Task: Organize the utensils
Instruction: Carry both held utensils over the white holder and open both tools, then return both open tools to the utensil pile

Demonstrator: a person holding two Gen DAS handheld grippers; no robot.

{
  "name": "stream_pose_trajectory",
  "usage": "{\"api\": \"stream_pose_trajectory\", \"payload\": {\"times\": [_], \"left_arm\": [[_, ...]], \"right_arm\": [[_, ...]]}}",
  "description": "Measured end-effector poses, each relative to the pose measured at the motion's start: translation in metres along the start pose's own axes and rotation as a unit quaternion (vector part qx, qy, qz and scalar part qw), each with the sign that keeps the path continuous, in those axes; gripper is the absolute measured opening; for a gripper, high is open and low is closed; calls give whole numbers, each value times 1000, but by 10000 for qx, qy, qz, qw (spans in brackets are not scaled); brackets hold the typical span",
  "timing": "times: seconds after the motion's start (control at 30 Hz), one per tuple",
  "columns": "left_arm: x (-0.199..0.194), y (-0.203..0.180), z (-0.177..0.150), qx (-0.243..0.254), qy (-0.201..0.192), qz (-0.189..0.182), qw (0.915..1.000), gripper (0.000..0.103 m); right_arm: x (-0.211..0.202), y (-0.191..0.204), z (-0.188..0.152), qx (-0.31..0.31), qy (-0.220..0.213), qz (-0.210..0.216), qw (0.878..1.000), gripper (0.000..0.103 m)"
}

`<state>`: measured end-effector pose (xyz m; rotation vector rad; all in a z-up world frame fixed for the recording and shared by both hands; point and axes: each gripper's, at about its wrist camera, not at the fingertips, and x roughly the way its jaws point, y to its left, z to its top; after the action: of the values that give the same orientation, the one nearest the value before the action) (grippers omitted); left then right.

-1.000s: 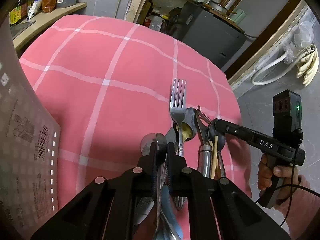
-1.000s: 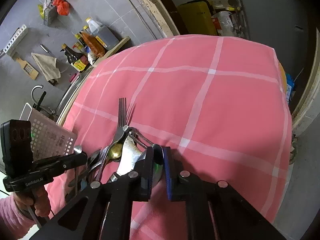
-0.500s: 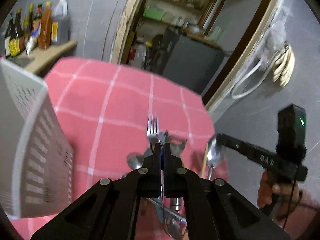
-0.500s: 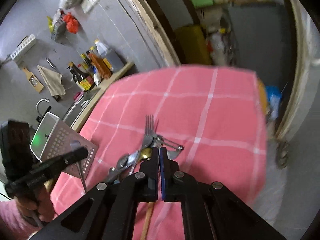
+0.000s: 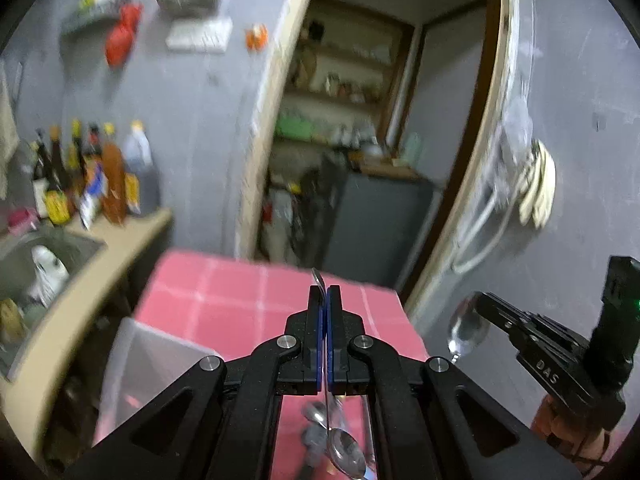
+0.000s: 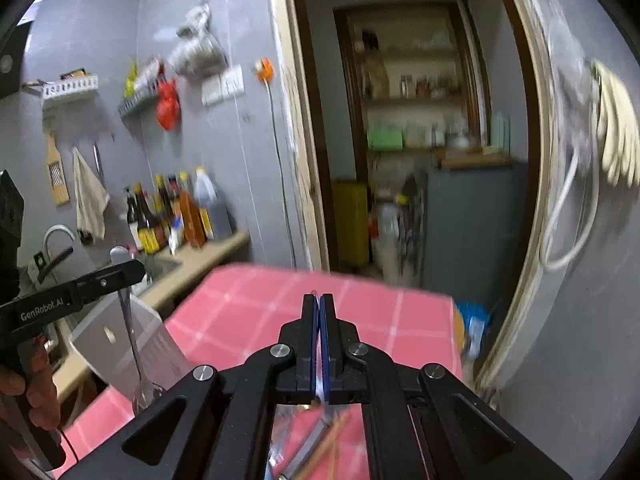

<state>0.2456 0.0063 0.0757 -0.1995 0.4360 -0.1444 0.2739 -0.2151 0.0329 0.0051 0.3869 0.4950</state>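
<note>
Now the left gripper (image 5: 324,296) pinches a spoon (image 5: 345,450) by its handle, bowl hanging down for the basket (image 5: 160,360) at eight o'clock; the right gripper (image 6: 319,304) clamps another spoon (image 5: 466,330).

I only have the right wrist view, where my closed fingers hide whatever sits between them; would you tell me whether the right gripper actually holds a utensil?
Observer: Yes. The left wrist view shows the right gripper shut on a shiny metal spoon, whose bowl hangs just under the fingertips.
Operator: Thank you. How is the left gripper's spoon seated?
Observer: Its own camera shows the left gripper shut on the thin handle of a second metal spoon, with the bowl dangling below, near the lens.
</note>
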Motion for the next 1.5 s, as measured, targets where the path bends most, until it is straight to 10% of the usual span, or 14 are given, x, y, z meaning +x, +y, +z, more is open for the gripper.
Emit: {"api": "stream_pose_trajectory", "payload": {"times": [0.5,1.2,1.5], "left_arm": [[-49,95,31,421,-1125,677,9904,0],[-1,125,-28,448,19,31,9990,1],[-13,122,-31,155,-41,75,9998,28]], "right_arm": [[29,151,35,-1174,-1498,38,9817,2],[80,167,-30,-1176,-372,597,9906,4],[67,152,-24,-880,-299,743,9929,21]]}}
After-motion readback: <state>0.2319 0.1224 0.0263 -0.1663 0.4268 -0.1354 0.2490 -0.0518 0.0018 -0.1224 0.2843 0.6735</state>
